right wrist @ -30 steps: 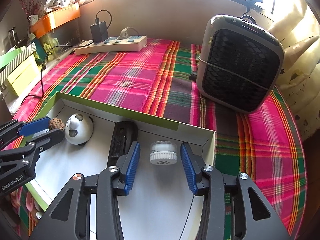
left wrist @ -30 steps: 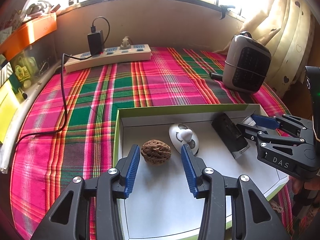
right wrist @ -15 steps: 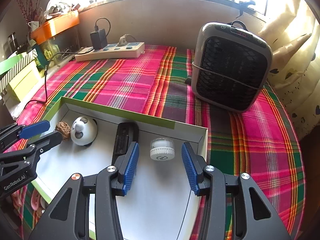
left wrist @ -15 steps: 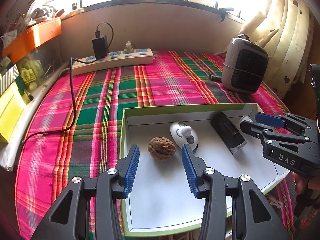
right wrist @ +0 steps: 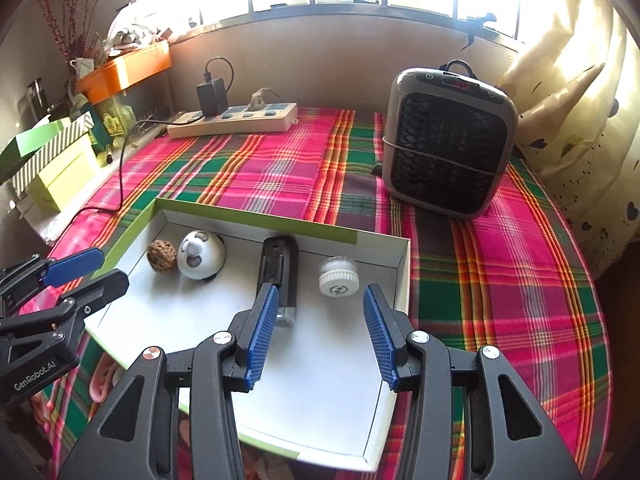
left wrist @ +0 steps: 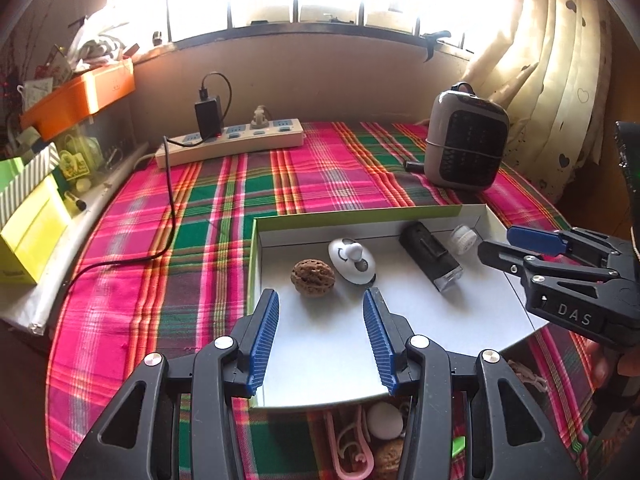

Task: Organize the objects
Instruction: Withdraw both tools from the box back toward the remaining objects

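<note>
Hovering above box (left wrist: 360,213) | left gripper (left wrist: 321,340) fingers wide, empty; right gripper (right wrist: 320,338) fingers wide, empty

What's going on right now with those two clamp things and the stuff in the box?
Left tool open, empty. Right tool open, empty. Walnut, jar lie in tray. Nothing blocking.

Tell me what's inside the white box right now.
Inside the white box: a walnut, a white panda-face toy, a black rectangular device and a small white-capped jar. Both grippers cover parts of the near floor, so anything there can't be seen.
</note>
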A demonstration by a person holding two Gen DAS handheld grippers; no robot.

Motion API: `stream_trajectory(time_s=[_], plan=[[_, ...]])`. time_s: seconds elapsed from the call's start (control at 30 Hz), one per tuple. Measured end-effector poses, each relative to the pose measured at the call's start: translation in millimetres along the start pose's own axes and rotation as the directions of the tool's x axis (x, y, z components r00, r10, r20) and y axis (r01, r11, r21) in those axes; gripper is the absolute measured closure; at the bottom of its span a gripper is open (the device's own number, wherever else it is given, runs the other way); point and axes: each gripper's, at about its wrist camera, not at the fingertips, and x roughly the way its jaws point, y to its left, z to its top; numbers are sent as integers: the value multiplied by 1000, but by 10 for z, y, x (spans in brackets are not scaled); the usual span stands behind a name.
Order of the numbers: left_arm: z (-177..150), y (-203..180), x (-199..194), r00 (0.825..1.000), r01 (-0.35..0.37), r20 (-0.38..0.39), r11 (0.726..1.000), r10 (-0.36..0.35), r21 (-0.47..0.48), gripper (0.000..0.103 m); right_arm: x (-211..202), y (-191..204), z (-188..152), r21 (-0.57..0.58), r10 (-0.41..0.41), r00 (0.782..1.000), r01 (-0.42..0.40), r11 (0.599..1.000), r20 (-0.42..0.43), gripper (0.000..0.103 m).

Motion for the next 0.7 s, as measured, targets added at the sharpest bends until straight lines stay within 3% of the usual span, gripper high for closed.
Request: stream_trajectory(time_s=[0.53, 0.7], plan=[[-210, 24, -279, 999, -9, 36, 1000, 9, 3, 60, -427, 142, -287, -5, 6, 998, -6, 1000, 60, 57], [-358, 104, -367, 999, 23, 29, 1000, -23, -8, 60, -520, 176, -437, 1, 10, 998, -10, 1000, 62, 57]])
